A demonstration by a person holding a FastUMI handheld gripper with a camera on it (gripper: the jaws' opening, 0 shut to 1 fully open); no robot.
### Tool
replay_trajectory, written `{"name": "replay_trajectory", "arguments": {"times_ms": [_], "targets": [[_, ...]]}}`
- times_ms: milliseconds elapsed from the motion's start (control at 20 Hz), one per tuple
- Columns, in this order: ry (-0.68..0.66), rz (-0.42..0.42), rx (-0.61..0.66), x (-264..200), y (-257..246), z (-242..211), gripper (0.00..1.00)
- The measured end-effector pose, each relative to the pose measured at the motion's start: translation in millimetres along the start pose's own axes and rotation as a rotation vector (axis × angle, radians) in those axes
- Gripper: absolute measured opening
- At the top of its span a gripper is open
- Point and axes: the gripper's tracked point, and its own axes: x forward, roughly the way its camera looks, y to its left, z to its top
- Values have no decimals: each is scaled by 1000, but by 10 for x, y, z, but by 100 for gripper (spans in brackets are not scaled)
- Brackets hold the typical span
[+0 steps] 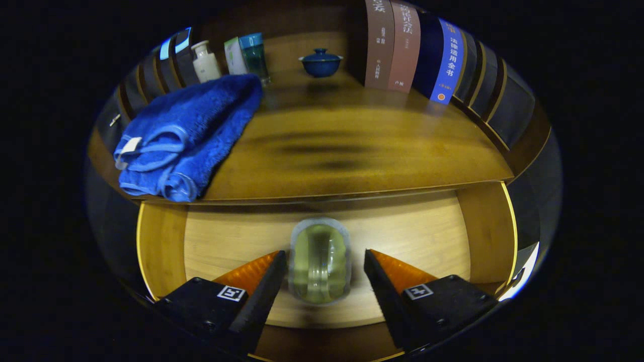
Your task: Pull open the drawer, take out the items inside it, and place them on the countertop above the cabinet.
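Glass (320, 261) lies lengthwise between open tool (325, 261) fingers in drawer (161, 246).

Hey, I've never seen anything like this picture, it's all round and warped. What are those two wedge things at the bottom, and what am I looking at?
The picture comes from a fisheye camera riding on a hand-held gripper that a person carries; there is no robot arm. The two wedges are its fingers, pointing forward. They stand open on either side of a clear glass bottle lying in an open wooden drawer; whether they touch it I cannot tell, and nothing is gripped yet. Above the drawer is the countertop. On it lie a folded blue towel, and farther back a white lotion bottle, a teal tube, a blue lidded bowl and a row of upright books.
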Motion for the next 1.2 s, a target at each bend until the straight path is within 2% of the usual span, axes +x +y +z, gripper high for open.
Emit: {"name": "replay_trajectory", "arguments": {"times_ms": [150, 200, 400, 450, 550, 1000, 1200], "targets": [[34, -3, -14, 60, 20, -52, 74], [42, -9, -20, 58, 11, -68, 75], [76, -4, -24, 129, 17, -124, 40], [108, -22, -19, 74, -12, -177, 40], [102, -13, -18, 154, -9, -173, 23], [55, 37, -4, 55, 45, -133, 23], [-9, 55, 12, -244, -2, -190, 23]]}}
